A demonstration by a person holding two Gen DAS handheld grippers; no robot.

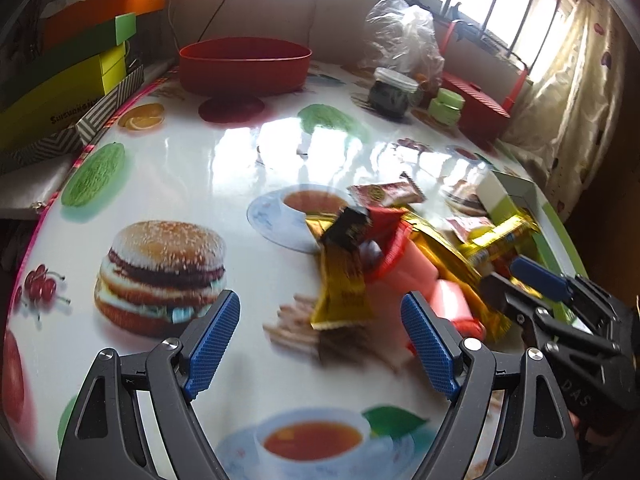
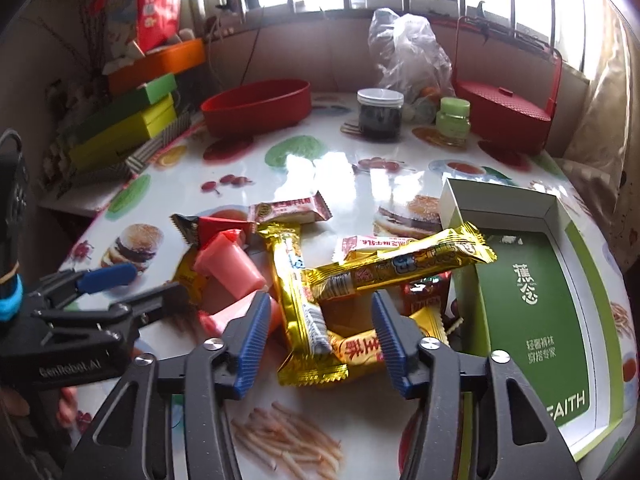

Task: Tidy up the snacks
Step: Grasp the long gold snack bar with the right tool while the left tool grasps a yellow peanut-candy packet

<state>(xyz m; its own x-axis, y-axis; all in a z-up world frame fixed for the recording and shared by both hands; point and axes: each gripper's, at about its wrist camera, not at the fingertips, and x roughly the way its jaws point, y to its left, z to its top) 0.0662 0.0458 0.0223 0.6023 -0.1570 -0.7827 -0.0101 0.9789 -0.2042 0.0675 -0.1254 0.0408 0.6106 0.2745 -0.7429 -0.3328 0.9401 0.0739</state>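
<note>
A pile of snacks lies on the food-print table: two long gold bars, a gold packet, pink jelly cups, a black-and-red packet and a red-white packet. An open green-and-white box lies just right of the pile. My right gripper is open and empty, low over the pile's near edge. My left gripper is open and empty, left of the pile. It shows in the right wrist view. The right gripper shows in the left wrist view.
A red bowl stands at the back left. A dark jar, a green jar, a plastic bag and a red basket stand at the back right. Stacked boxes sit left of the table.
</note>
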